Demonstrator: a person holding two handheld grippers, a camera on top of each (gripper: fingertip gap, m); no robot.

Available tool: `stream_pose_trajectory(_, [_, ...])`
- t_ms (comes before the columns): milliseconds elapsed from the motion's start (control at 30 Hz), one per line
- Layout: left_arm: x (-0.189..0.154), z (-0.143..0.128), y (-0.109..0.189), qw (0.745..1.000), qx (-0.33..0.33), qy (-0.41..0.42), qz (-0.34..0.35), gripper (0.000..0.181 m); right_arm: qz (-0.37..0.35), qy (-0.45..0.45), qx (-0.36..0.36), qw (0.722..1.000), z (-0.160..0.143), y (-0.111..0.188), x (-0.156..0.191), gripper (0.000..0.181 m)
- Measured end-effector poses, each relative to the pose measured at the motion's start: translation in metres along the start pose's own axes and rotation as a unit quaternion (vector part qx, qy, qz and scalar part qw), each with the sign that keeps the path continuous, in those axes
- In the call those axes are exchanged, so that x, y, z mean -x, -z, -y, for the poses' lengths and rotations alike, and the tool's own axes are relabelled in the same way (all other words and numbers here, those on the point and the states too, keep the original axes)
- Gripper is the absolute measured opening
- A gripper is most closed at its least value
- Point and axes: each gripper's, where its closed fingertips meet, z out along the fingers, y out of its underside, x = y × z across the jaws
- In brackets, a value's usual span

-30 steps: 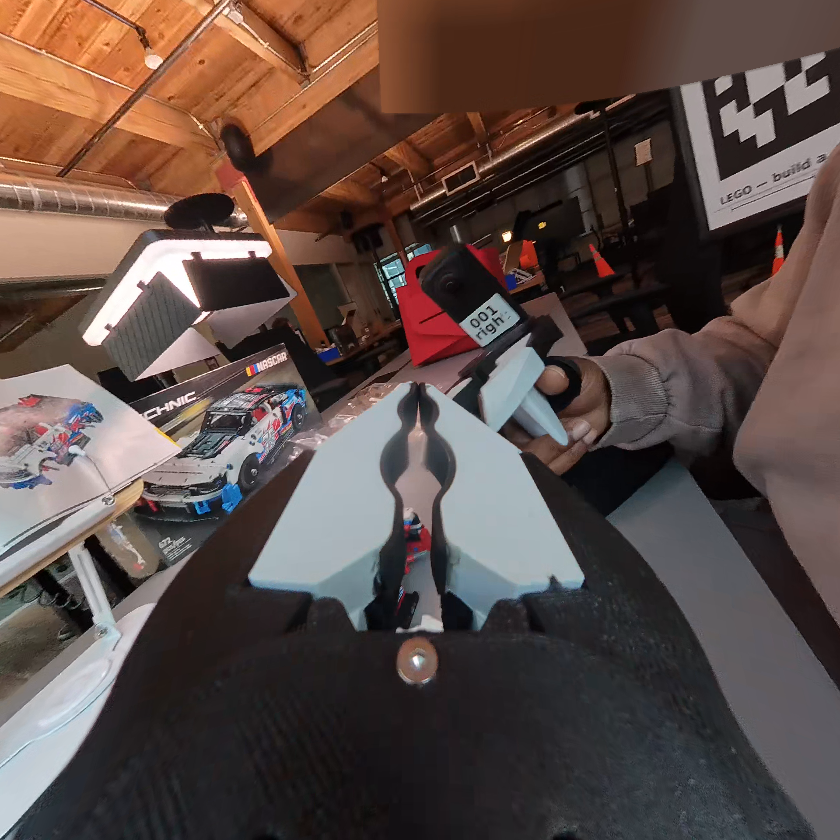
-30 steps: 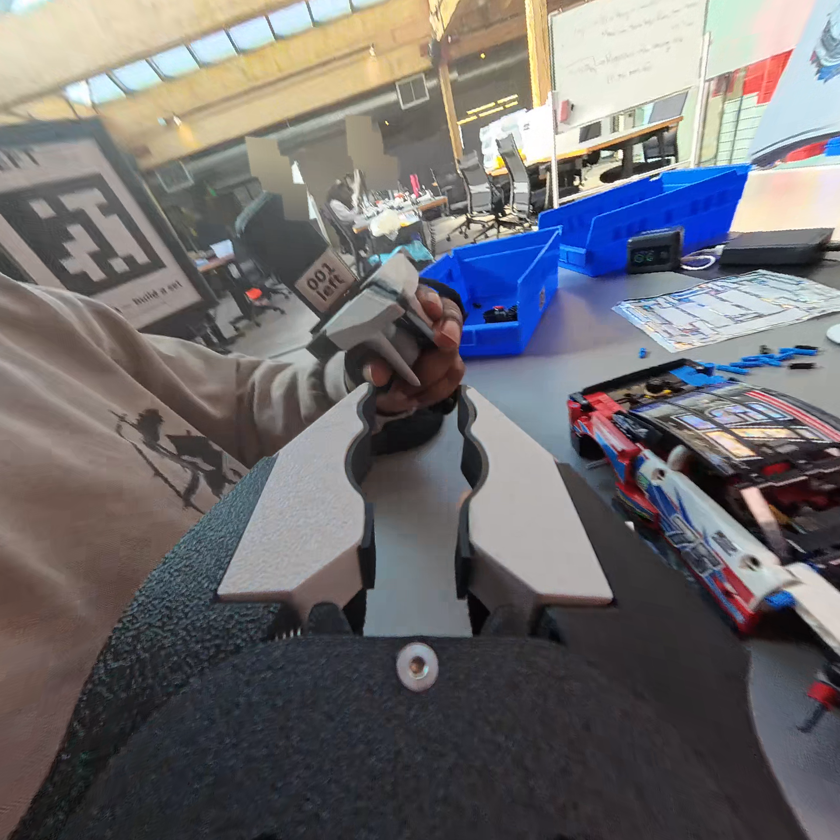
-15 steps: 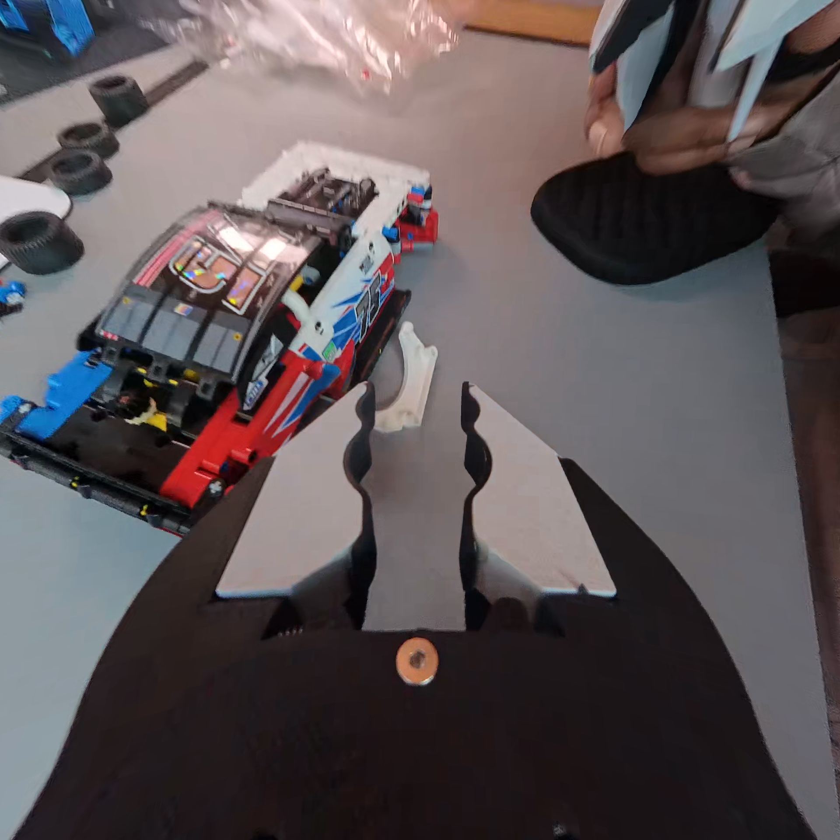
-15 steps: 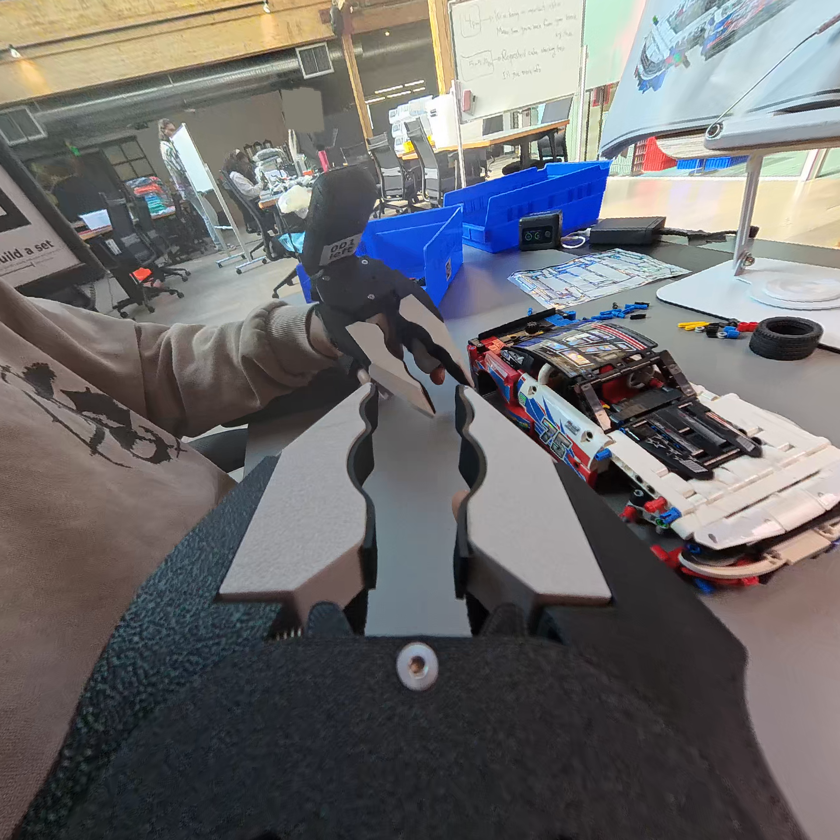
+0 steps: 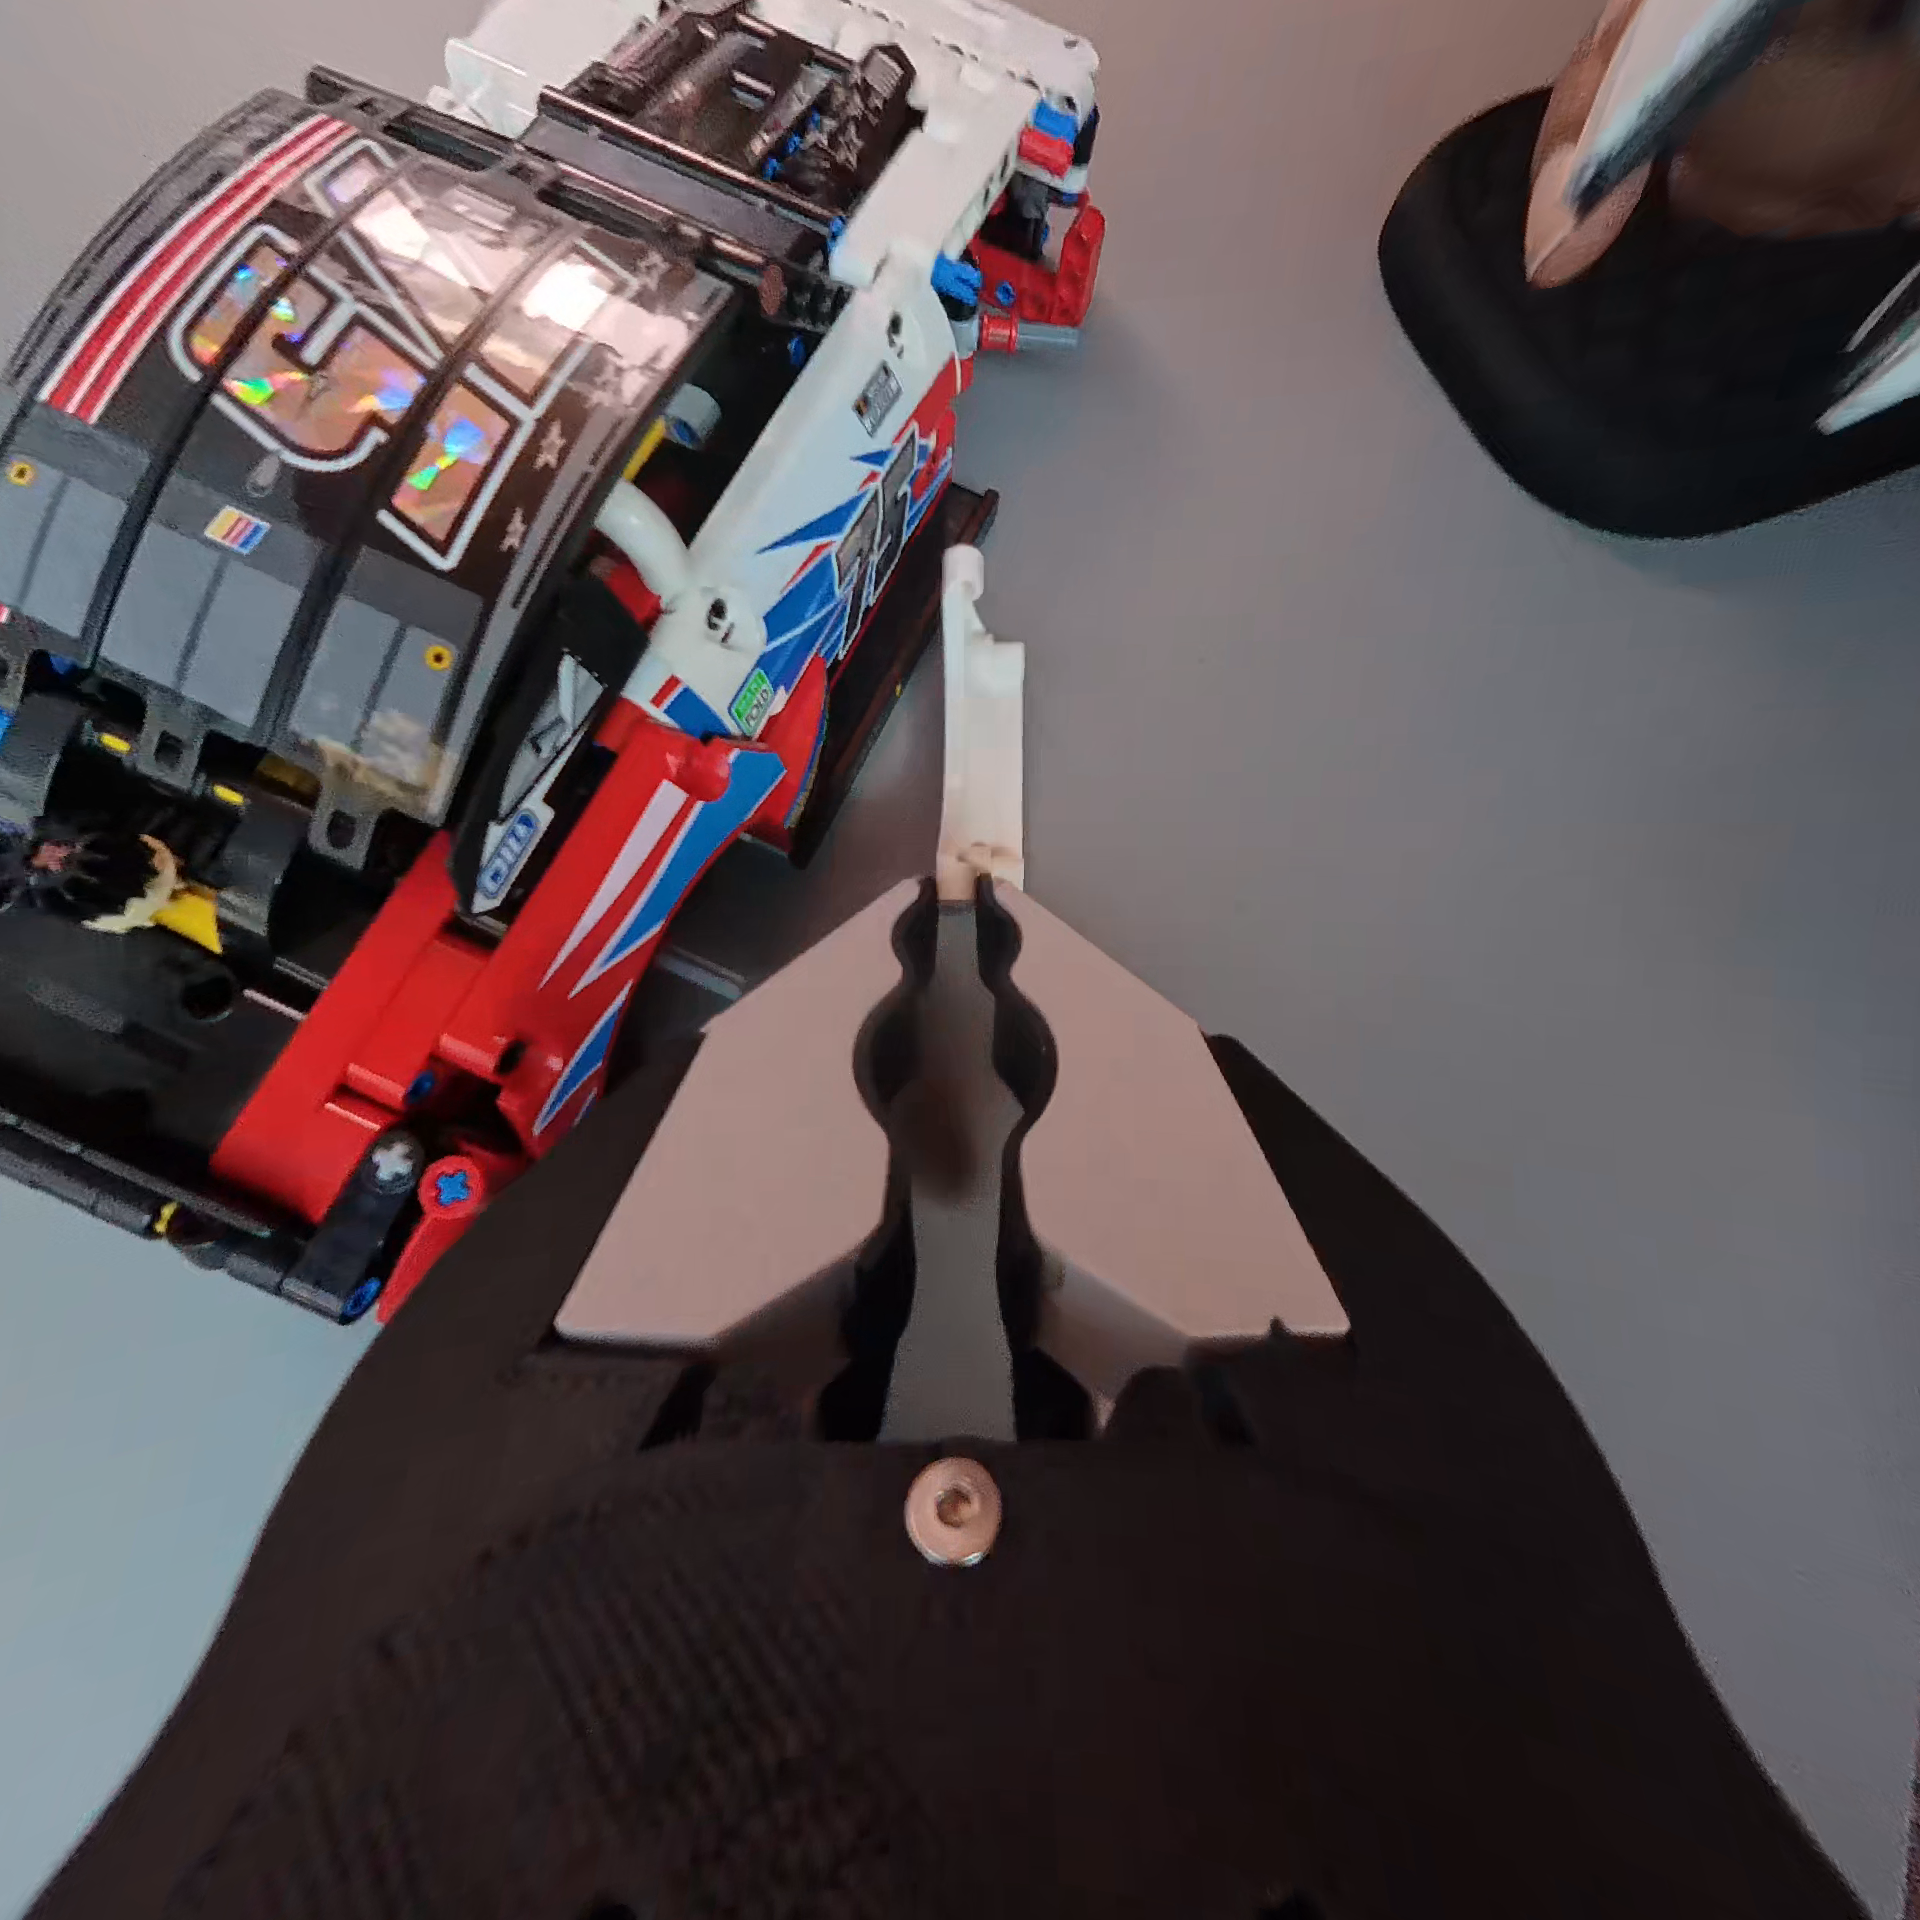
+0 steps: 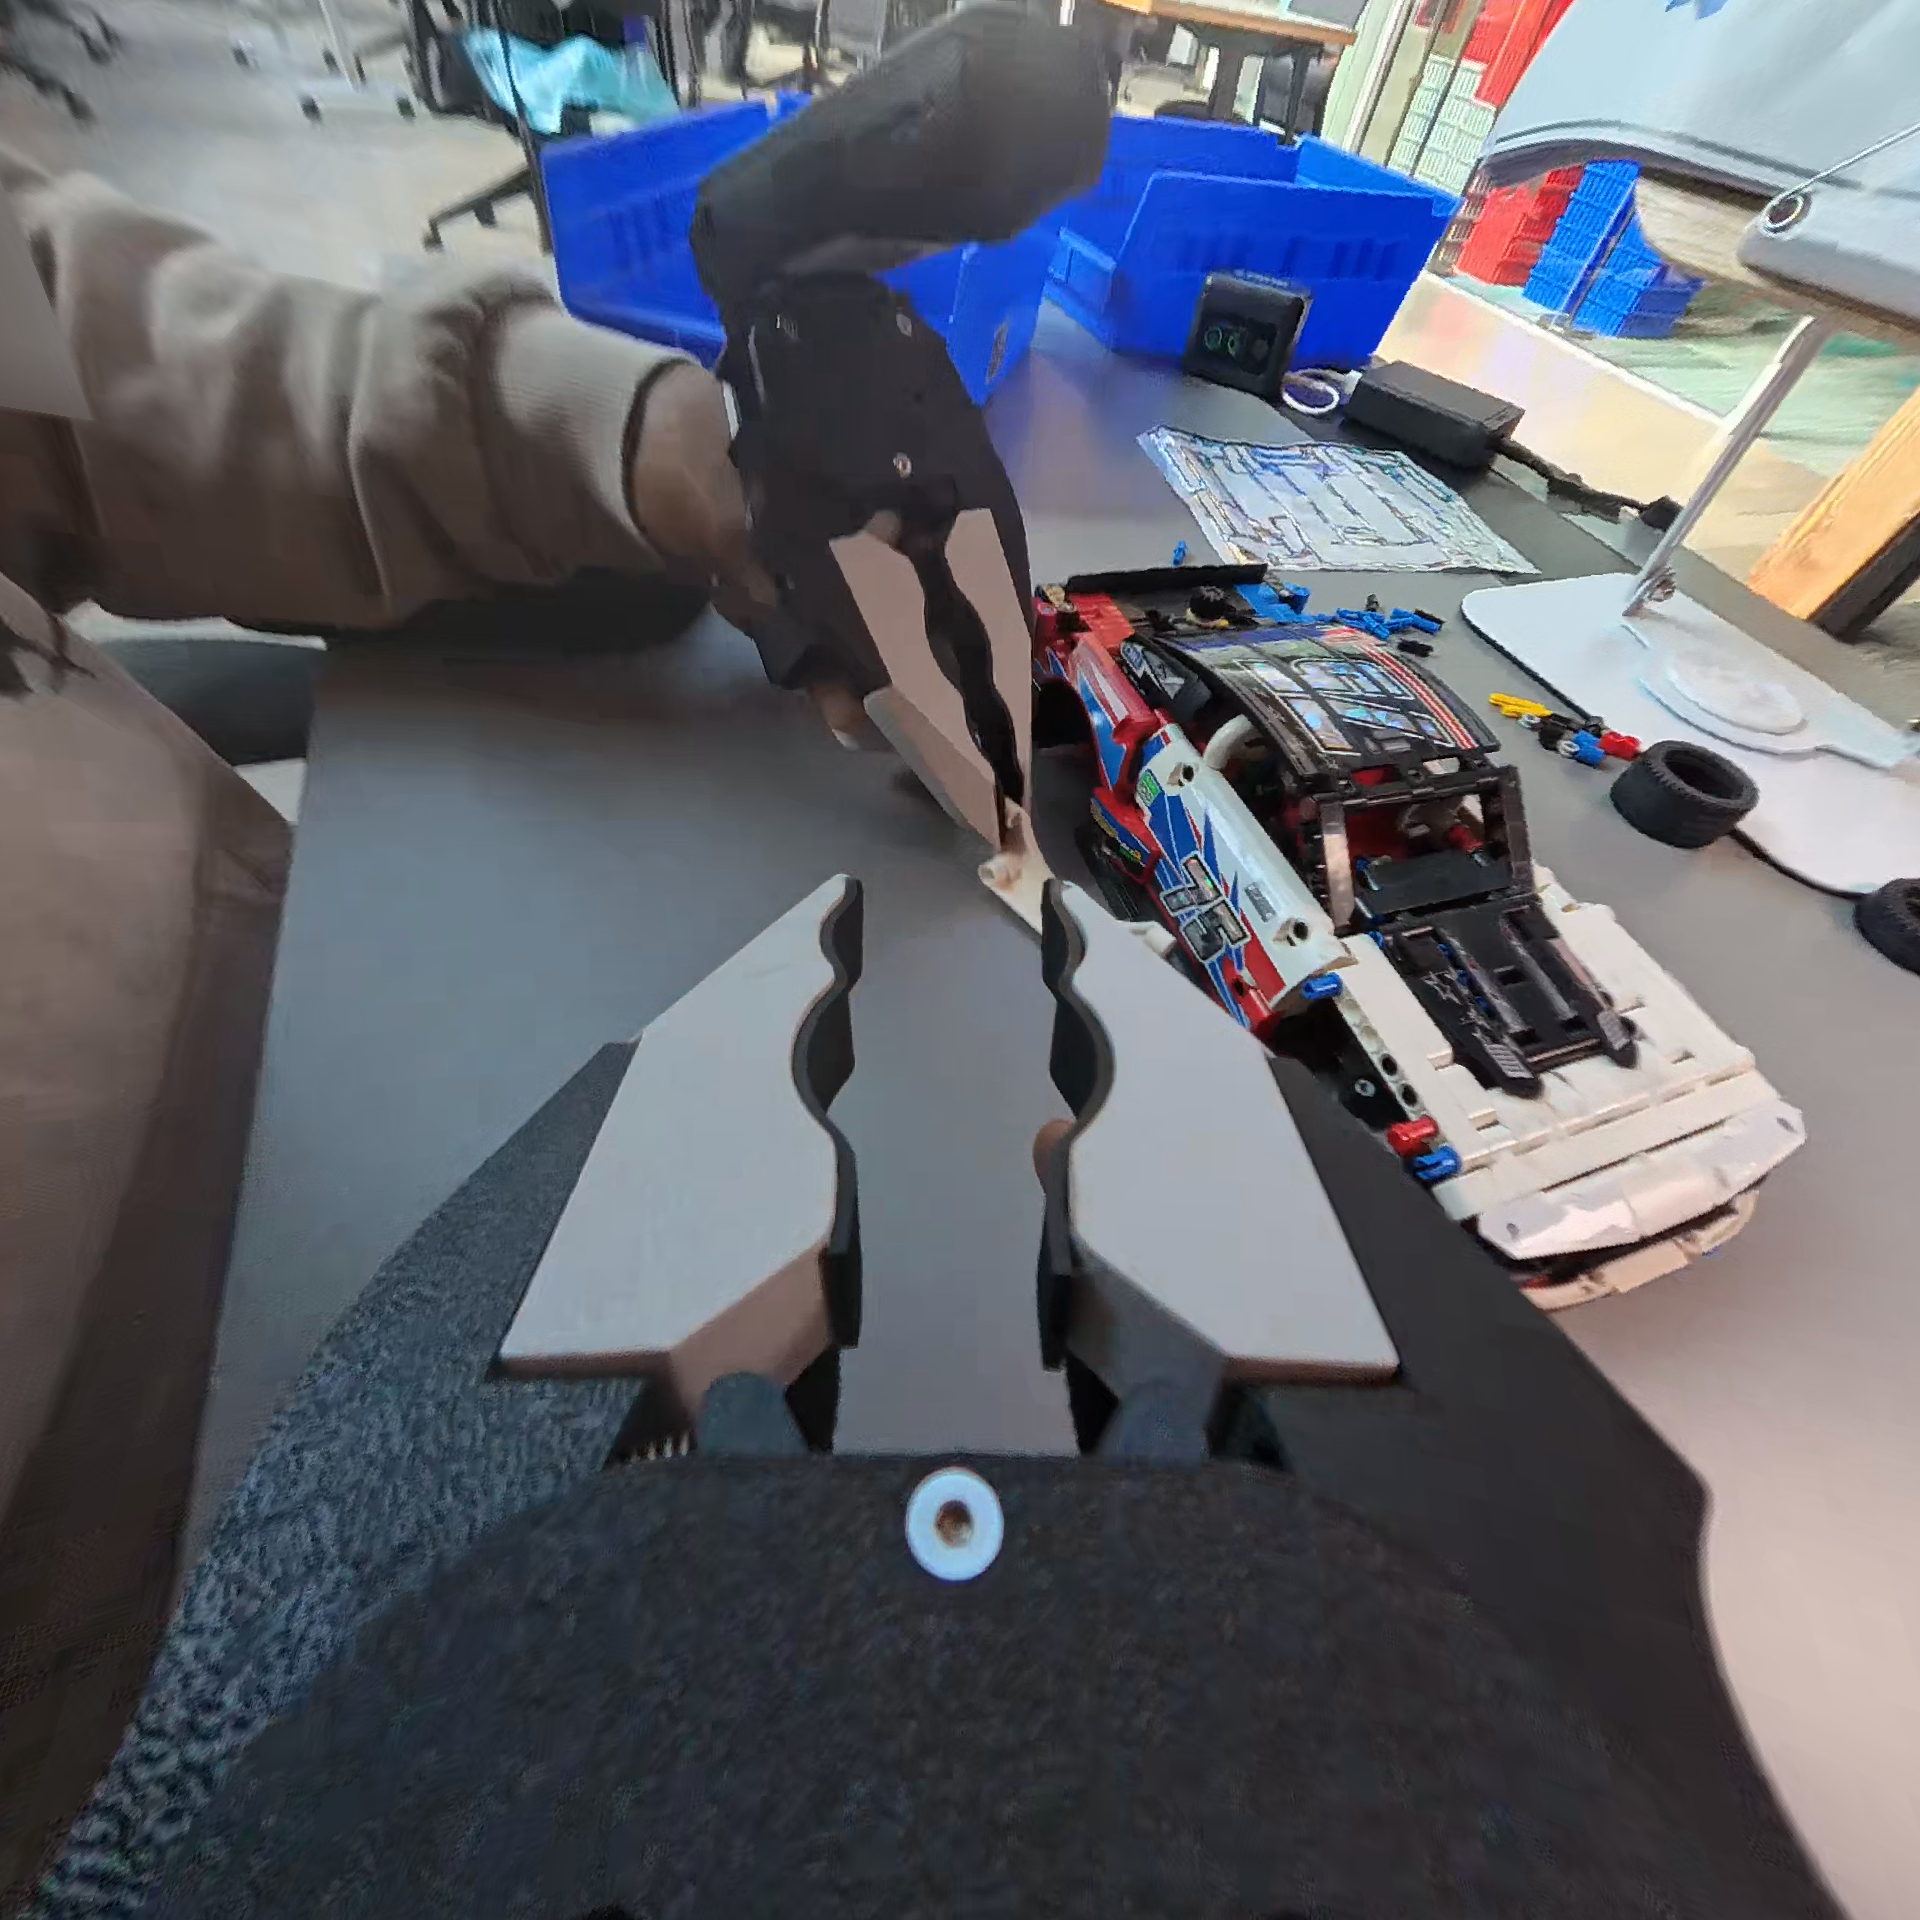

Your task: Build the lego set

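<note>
Seen from rt wrist cam, left to right: beige sleeve point(image 6: 312, 436) at far left, reaching in over grey table point(image 6: 499, 883). Next, left gripper point(image 6: 1006, 821) angled down, tips pinched on near end of white curved lego piece point(image 6: 1016, 871), which lies on table just beside car's flank. In foreground, right gripper point(image 6: 951, 904) hovering w/ fingers apart, nothing between them, aimed toward same white piece. Right of centre, lego race car point(image 6: 1382, 914), partly built: red-blue-white side, black striped roof, white hood, no wheels fitted. Behind car, blue bins point(image 6: 1226, 239) and printed sheet point(image 6: 1320, 504) flat on table. Farther right, small loose red, blue & yellow parts point(image 6: 1569, 727), then black tire point(image 6: 1683, 792) near white stand base point(image 6: 1621, 644); 2nd tire point(image 6: 1896, 920) cut off at frame edge. From left wrist cam, again left to right: car point(image 5: 436, 582) filling left half; white piece point(image 5: 982, 717) running lengthwise along car's side, apart from it by a thin gap, near end clamped at left gripper's point(image 5: 954, 902) tips; bare grey tabletop point(image 5: 1455, 831) beyond; right gripper's black body point(image 5: 1642, 343) blurred at top-right corner.
</note>
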Motion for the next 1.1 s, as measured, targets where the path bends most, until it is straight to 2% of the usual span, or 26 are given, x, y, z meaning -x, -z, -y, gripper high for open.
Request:
stream_pose_trajectory(100, [-0.005,0.000,0.001,0.999,-0.002,0.033,-0.031,0.008,-0.034,0.105,0.062,0.992,-0.017,-0.013,-0.007,0.035])
stream_pose_trajectory(200, [-0.021,0.013,0.005,0.990,-0.036,0.091,-0.099,0.005,-0.069,0.224,0.099,0.967,-0.021,-0.027,-0.015,0.044])
stream_pose_trajectory(267, [-0.031,0.023,0.011,0.977,-0.062,0.137,-0.149,0.005,-0.095,0.318,0.102,0.938,-0.016,-0.033,-0.018,0.047])
stream_pose_trajectory(367, [-0.044,0.034,0.020,0.952,-0.092,0.199,-0.215,0.005,-0.119,0.467,0.118,0.868,-0.016,-0.041,-0.017,0.043])
stream_pose_trajectory(400, [-0.048,0.038,0.022,0.941,-0.101,0.218,-0.238,0.005,-0.116,0.493,0.119,0.854,-0.018,-0.044,-0.015,0.042])
stream_pose_trajectory(433, [-0.052,0.041,0.025,0.932,-0.107,0.233,-0.257,0.005,-0.119,0.508,0.115,0.845,-0.018,-0.045,-0.014,0.035])
stream_pose_trajectory(467, [-0.054,0.043,0.026,0.924,-0.112,0.247,-0.269,0.005,-0.128,0.522,0.105,0.837,-0.014,-0.045,-0.013,0.010])
stream_pose_trajectory(500, [-0.055,0.045,0.027,0.917,-0.118,0.259,-0.280,0.005,-0.131,0.534,0.097,0.829,-0.012,-0.043,-0.012,0.000])
stream_pose_trajectory(533, [-0.057,0.047,0.029,0.910,-0.127,0.266,-0.292,0.005,-0.120,0.526,0.095,0.837,-0.011,-0.042,-0.010,0.000])
stream_pose_trajectory(600, [-0.060,0.052,0.035,0.908,-0.151,0.246,-0.304,0.007,-0.080,0.445,0.092,0.887,-0.008,-0.036,-0.006,0.000])
stream_pose_trajectory(700, [-0.059,0.056,0.041,0.944,-0.178,0.139,-0.242,0.032,0.029,0.267,0.144,0.953,-0.017,-0.021,-0.002,0.000])
stream_pose_trajectory(767, [-0.063,0.060,0.043,0.963,-0.190,0.043,-0.188,0.035,0.114,0.141,0.136,0.974,-0.009,-0.012,0.011,0.000])
stream_pose_trajectory(833, [-0.072,0.063,0.041,0.969,-0.192,-0.046,-0.145,0.034,0.199,0.059,0.135,0.969,-0.004,-0.003,0.027,0.000])
stream_pose_trajectory(933, [-0.099,0.068,0.041,0.959,-0.207,-0.133,-0.143,0.024,0.265,-0.024,0.133,0.955,0.001,-0.002,0.039,0.000])
stream_pose_trajectory(967, [-0.102,0.066,0.039,0.960,-0.194,-0.143,-0.141,0.012,0.280,-0.045,0.132,0.950,0.002,-0.002,0.041,0.000])
stream_pose_trajectory(1033, [-0.101,0.063,0.036,0.964,-0.179,-0.137,-0.139,0.010,0.292,-0.070,0.131,0.945,0.001,-0.003,0.040,0.000])
stream_pose_trajectory(1100, [-0.098,0.065,0.038,0.967,-0.181,-0.076,-0.164,0.010,0.273,-0.075,0.108,0.953,0.006,-0.005,0.032,0.005])
